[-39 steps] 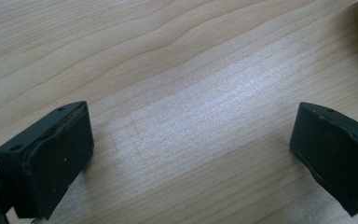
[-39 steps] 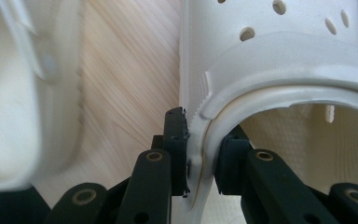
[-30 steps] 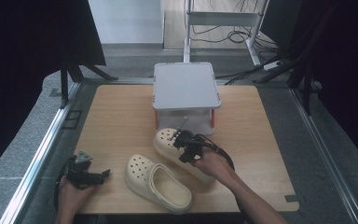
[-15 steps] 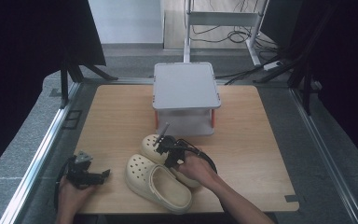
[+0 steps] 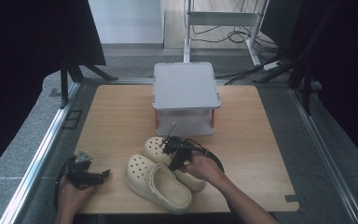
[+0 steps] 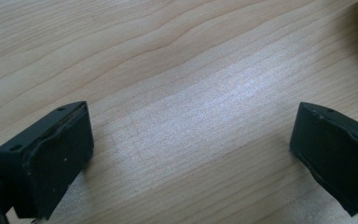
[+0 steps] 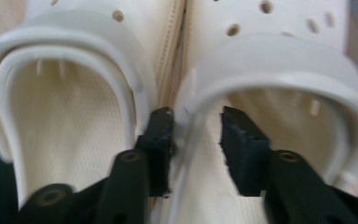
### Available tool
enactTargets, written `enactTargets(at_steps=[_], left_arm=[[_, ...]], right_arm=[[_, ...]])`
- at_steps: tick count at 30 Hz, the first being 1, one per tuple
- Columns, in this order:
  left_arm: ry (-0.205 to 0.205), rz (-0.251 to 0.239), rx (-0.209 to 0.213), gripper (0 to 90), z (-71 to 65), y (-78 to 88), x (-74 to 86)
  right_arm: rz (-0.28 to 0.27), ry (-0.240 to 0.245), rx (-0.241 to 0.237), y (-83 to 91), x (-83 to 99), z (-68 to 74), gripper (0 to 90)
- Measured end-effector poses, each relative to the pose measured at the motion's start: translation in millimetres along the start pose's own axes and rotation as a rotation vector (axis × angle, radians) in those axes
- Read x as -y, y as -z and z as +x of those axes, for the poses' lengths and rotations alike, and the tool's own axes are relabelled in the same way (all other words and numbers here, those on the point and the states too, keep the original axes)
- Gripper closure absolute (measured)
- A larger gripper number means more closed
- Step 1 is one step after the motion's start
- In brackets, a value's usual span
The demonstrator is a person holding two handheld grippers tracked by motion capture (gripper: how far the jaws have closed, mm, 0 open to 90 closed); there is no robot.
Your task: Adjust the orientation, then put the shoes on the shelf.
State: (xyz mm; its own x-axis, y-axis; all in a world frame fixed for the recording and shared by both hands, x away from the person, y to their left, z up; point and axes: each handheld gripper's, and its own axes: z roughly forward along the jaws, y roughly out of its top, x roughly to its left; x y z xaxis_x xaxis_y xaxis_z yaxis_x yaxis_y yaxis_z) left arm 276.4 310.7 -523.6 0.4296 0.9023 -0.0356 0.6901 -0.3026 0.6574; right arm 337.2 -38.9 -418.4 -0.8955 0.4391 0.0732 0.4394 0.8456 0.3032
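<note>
Two cream foam clogs sit side by side at the near middle of the wooden table (image 5: 116, 116), just in front of the grey lidded box (image 5: 185, 88). The right gripper (image 7: 196, 140) is down on the far clog (image 7: 279, 70), its jaws astride the inner side wall of that shoe; they have just been opening, and the wall stands between them with a gap showing at the right-hand pad, so I read this as a grip let go, not a pinch. The near clog (image 7: 70, 74) lies touching its partner, wall against wall.

The left gripper (image 6: 193, 154) rests low over bare wood at the near left corner, jaws spread wide, nothing between them.

These shoes look light and springy (moulded foam, by the matte, perforated look), so weight should be no trouble. The walls will likely flex under the pads, so a thin rim could buckle or slip out. Best hold, in my judgement, is the thick side wall by the opening, one pad inside and one outside, or the heel strap (image 7: 242, 70) where it arches over. The smooth toe cap offers no edge to bite.
</note>
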Motion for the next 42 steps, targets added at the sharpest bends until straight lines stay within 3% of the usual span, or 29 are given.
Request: enactTargets(at_steps=[5, 8, 16, 20, 30, 42], left_arm=[[-0.002, 0.0, 0.0, 0.0, 0.2, 0.0, 0.0], [0.002, 0.0, 0.0, 0.0, -0.1, 0.0, 0.0], [0.002, 0.0, 0.0, 0.0, -0.2, 0.0, 0.1], [0.002, 0.0, 0.0, 0.0, -0.1, 0.0, 0.0], [0.004, -0.001, 0.0, 0.0, -0.3, -0.1, 0.1], [0.002, 0.0, 0.0, 0.0, -0.2, 0.0, 0.1]], right_arm=[[-0.027, 0.005, -0.006, 16.2, 11.1, -5.6, 53.3], [-0.051, 0.014, -0.026, 18.7, 17.4, -5.6, 43.3], [-0.098, 0.045, -0.06, 9.4, 22.2, 0.5, 21.7], [-0.096, 0.068, -0.061, 2.9, 19.5, 6.0, 17.3], [-0.061, 0.099, -0.062, -16.0, 10.0, 20.1, 15.6], [-0.053, 0.089, 0.014, -33.0, 0.2, 26.4, 32.6]])
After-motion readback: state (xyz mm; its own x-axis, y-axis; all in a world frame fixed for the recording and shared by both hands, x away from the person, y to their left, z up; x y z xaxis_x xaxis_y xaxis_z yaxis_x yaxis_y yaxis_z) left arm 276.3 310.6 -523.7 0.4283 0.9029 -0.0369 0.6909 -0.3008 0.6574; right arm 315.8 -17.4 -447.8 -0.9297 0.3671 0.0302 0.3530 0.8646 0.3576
